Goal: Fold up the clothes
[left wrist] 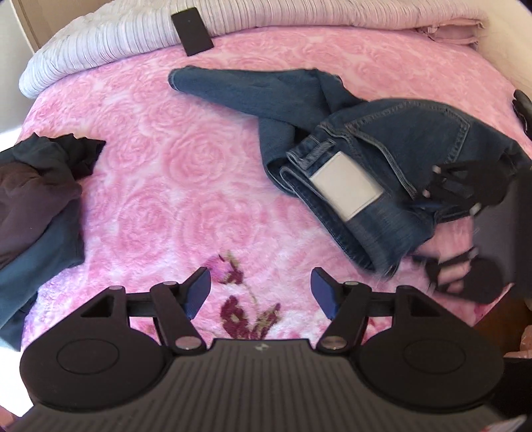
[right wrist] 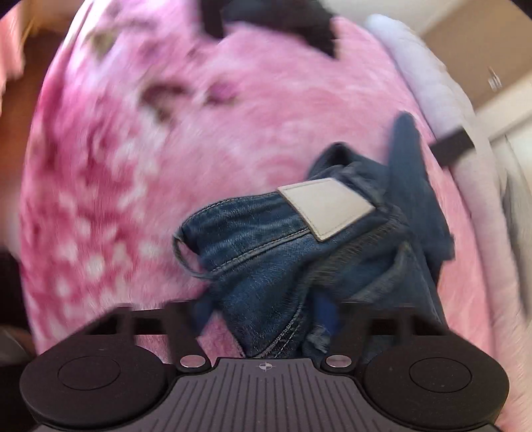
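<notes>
A pair of blue jeans (left wrist: 382, 149) with a pale waistband patch (left wrist: 345, 186) lies crumpled on the pink rose blanket (left wrist: 173, 172), right of centre. My left gripper (left wrist: 261, 289) is open and empty, low over the blanket, left of the jeans. My right gripper (left wrist: 465, 229) shows at the right edge of the left wrist view, at the jeans' waist. In the blurred right wrist view the jeans (right wrist: 266, 252) bunch between my right gripper (right wrist: 266, 319) fingers, which are wide apart with denim between them. The patch (right wrist: 326, 206) shows ahead.
A pile of dark clothes (left wrist: 36, 199) lies at the blanket's left edge. A striped pale quilt (left wrist: 133, 36) and a dark rectangular object (left wrist: 192, 31) lie along the far side. A pink pillow (left wrist: 449, 30) is at the back right.
</notes>
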Motion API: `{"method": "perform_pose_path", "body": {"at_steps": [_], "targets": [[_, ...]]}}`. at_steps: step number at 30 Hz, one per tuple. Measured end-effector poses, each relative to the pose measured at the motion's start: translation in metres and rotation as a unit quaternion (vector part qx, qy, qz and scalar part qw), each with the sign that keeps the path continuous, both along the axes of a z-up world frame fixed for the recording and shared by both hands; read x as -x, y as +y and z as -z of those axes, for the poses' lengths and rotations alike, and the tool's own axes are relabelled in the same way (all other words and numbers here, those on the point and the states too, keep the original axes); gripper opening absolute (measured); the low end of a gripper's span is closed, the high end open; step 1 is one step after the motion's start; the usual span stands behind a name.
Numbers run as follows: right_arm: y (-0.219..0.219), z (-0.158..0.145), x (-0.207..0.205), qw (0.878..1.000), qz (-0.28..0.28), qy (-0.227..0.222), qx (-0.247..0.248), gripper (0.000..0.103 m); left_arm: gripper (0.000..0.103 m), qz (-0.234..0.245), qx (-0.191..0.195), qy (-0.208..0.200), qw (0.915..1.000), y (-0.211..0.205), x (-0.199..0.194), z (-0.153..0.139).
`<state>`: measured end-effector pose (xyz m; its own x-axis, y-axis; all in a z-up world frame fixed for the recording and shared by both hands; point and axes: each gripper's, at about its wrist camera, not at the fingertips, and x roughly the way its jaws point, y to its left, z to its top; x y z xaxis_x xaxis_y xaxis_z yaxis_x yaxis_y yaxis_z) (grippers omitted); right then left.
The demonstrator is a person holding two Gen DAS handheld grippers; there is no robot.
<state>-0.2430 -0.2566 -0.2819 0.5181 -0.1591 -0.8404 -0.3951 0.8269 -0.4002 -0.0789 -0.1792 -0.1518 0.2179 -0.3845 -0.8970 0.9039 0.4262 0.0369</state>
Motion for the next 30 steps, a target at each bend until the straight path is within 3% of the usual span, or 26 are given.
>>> {"method": "perform_pose_path", "body": {"at_steps": [1,4,6,11,15,18,21,24,27,28,29,30], "targets": [[-0.008,-0.017,0.001,1.000,0.016,-0.017,-0.012,0.023,0.063,0.001,0.004,-0.001,1.0000,-0.001,-0.002,-0.004],[-0.034,-0.079,0.008,0.994,0.063,-0.077,-0.047,0.018,0.063,0.016,0.021,-0.014,0.9996,-0.014,-0.003,-0.020],[-0.062,-0.125,0.017,0.983,0.119,-0.122,-0.073,0.018,0.063,0.031,0.038,-0.020,0.9986,-0.028,-0.002,-0.030],[-0.156,-0.230,0.079,0.926,0.279,-0.234,-0.103,0.018,0.062,0.103,0.077,-0.024,0.9914,-0.090,0.025,-0.046],[-0.238,-0.270,0.158,0.869,0.376,-0.300,-0.115,0.018,0.062,0.157,0.099,-0.019,0.9824,-0.156,0.068,-0.054],[-0.301,-0.280,0.213,0.828,0.432,-0.326,-0.147,0.018,0.063,0.176,0.112,-0.012,0.9778,-0.205,0.105,-0.057],[-0.368,-0.248,0.267,0.788,0.493,-0.314,-0.195,0.018,0.063,0.172,0.108,-0.002,0.9792,-0.249,0.146,-0.049],[-0.426,-0.185,0.320,0.745,0.571,-0.229,-0.258,0.018,0.063,0.163,0.083,0.008,0.9831,-0.286,0.186,-0.034],[-0.456,-0.132,0.372,0.705,0.618,-0.116,-0.329,0.019,0.063,0.162,0.049,0.013,0.9855,-0.309,0.211,-0.017],[-0.457,-0.124,0.387,0.694,0.625,-0.091,-0.346,0.024,0.063,0.164,0.037,0.010,0.9857,-0.314,0.217,-0.013],[-0.455,-0.119,0.399,0.691,0.626,-0.074,-0.353,0.029,0.063,0.168,0.027,0.004,0.9854,-0.316,0.222,-0.012],[-0.452,-0.118,0.410,0.695,0.624,-0.061,-0.351,0.045,0.063,0.172,0.018,-0.003,0.9849,-0.318,0.223,-0.010]]}}
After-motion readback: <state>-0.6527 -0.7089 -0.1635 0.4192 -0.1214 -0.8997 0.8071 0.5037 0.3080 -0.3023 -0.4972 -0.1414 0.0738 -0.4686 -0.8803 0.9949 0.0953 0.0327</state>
